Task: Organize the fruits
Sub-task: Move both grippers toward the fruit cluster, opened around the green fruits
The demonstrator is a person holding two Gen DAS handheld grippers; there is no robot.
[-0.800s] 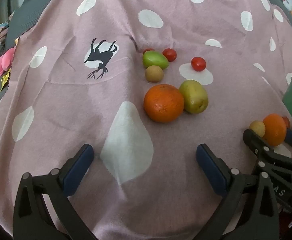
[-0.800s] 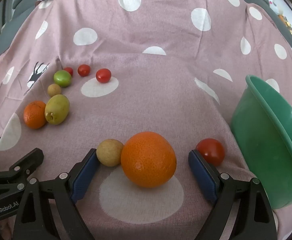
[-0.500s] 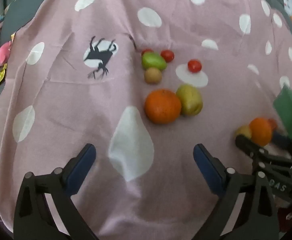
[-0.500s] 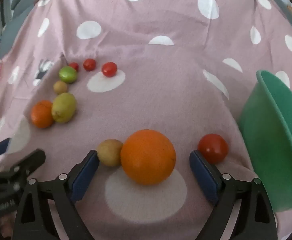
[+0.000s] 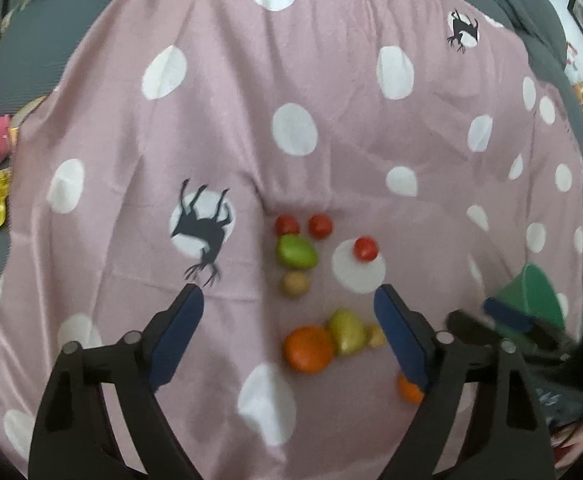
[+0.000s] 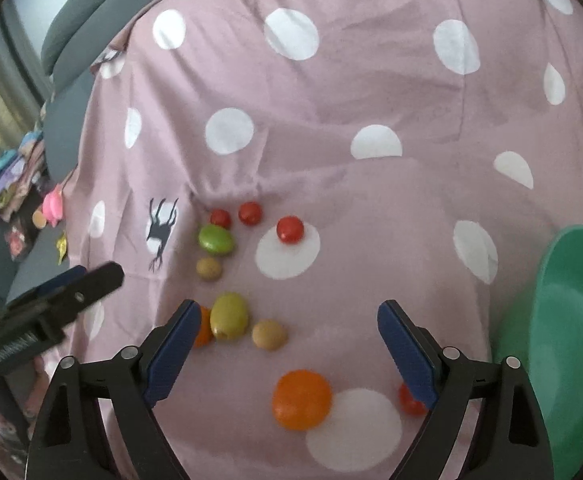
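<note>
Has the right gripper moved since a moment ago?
Yes. The right gripper has pulled up and back: the orange once filling its jaws now looks smaller beside the green bowl.

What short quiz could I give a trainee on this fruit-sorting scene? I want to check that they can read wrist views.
1. True or false: the left tool and the right tool are both open, with nothing held.
2. In the right wrist view, where is the green bowl? A) left edge B) right edge C) top edge
3. How many oranges lie on the spotted cloth?

Key: 1 true; 2 B; 3 two.
</note>
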